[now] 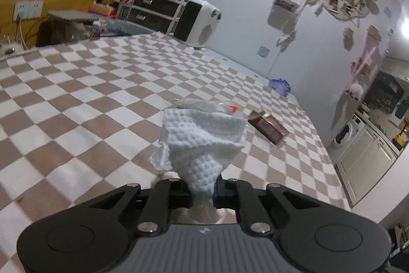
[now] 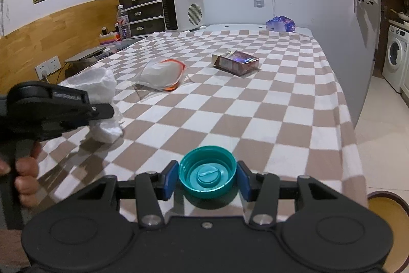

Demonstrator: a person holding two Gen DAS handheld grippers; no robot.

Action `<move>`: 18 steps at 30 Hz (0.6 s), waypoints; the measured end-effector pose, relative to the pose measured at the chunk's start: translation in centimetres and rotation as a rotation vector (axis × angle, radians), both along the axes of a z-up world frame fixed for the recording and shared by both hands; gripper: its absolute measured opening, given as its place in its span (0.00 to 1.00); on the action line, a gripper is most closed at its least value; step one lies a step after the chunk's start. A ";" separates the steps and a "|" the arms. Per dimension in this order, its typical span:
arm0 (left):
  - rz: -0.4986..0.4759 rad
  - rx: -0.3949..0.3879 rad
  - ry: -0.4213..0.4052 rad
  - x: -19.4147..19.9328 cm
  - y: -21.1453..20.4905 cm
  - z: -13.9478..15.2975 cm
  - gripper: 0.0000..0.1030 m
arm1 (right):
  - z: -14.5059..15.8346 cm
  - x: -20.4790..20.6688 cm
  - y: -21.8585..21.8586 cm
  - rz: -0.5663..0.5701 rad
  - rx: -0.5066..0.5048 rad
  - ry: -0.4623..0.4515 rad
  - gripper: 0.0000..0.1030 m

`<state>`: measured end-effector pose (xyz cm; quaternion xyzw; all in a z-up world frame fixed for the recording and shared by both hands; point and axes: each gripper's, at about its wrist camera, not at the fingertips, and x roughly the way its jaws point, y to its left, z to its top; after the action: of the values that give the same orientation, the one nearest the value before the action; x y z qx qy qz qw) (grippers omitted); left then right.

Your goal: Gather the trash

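Note:
My left gripper (image 1: 203,192) is shut on a crumpled white paper towel (image 1: 204,142) and holds it above the checkered tablecloth (image 1: 89,99). The same towel (image 2: 102,94) and left gripper (image 2: 102,117) show at the left of the right wrist view. My right gripper (image 2: 207,179) is shut on a teal plastic lid (image 2: 207,175), open side up, near the table's front edge. A clear plastic bag with an orange seal (image 2: 163,74) and a dark red box (image 2: 236,62) lie farther back on the table; they also show in the left wrist view, the bag (image 1: 204,105) and the box (image 1: 268,127).
A white heater (image 2: 182,9), dark drawers (image 2: 143,12) with a glass tank on top, and a water bottle (image 2: 123,22) stand at the back left. A blue crumpled wrapper (image 2: 280,23) lies at the far edge. A round brown bin (image 2: 388,216) sits on the floor at right.

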<state>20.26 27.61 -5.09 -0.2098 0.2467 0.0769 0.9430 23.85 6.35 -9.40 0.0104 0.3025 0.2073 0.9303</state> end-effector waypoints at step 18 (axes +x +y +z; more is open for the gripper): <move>-0.138 0.198 -0.014 -5.9 -8.5 4.0 0.13 | 4.2 -4.2 -8.4 -0.109 0.059 -0.070 0.48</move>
<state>14.33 19.10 -1.13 -0.0988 0.2449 0.0343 0.9639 19.66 -2.02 -5.25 0.0470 0.2625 0.1656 0.9495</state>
